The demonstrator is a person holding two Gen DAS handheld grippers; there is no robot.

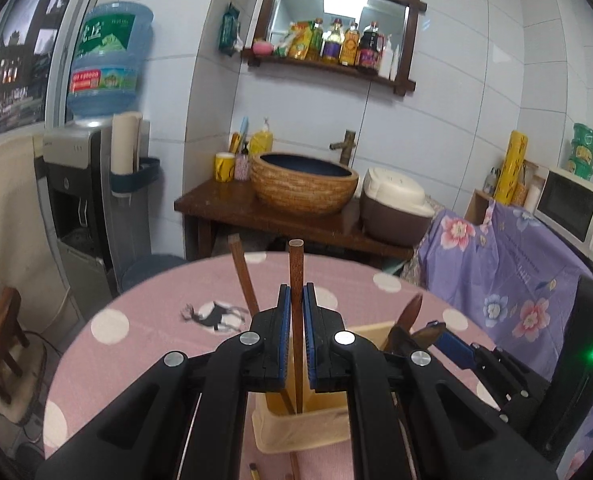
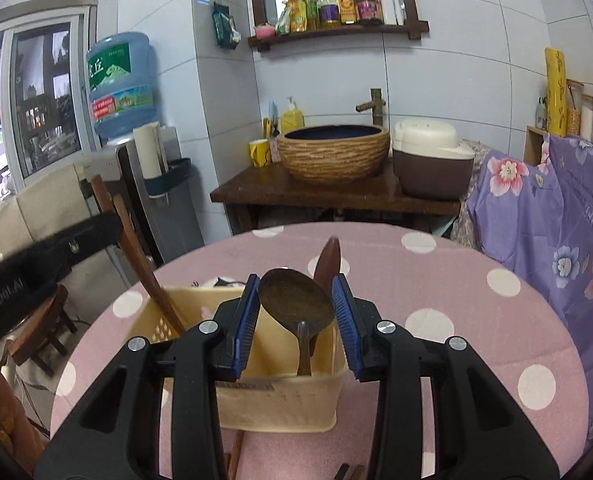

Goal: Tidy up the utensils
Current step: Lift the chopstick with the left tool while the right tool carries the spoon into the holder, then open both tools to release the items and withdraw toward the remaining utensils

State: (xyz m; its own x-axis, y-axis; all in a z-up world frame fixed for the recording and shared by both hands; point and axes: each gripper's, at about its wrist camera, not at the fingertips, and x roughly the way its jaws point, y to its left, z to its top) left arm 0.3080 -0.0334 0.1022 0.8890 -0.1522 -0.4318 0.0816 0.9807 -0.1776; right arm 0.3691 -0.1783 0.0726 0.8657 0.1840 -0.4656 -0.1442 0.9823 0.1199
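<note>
Surroundings, left to right: water dispenser with blue jug at 10 o'clock, wooden stand with woven basin at 12, rice cooker just right of the basin, microwave at 2 on a floral-covered surface. Shelf of bottles on the wall above the basin.

Round table with pink polka-dot cloth fills the lower half of both views. Cream utensil holder sits on it, dead centre at 6.

Holder contents: left compartment has one chopstick leaning toward 11. Right compartment has a dark wooden spoon standing, tilted toward 1.

Left gripper: jaws narrow, clamped on a second chopstick, upright, lower end inside the holder's left compartment.

Right gripper: jaws about a third open, gripping the bowl of a wooden ladle-spoon by its edges; handle points down into the right compartment, just in front of the standing spoon.

More wooden utensil ends lie on the cloth at 6, near edge of the holder; can't tell which type.
</note>
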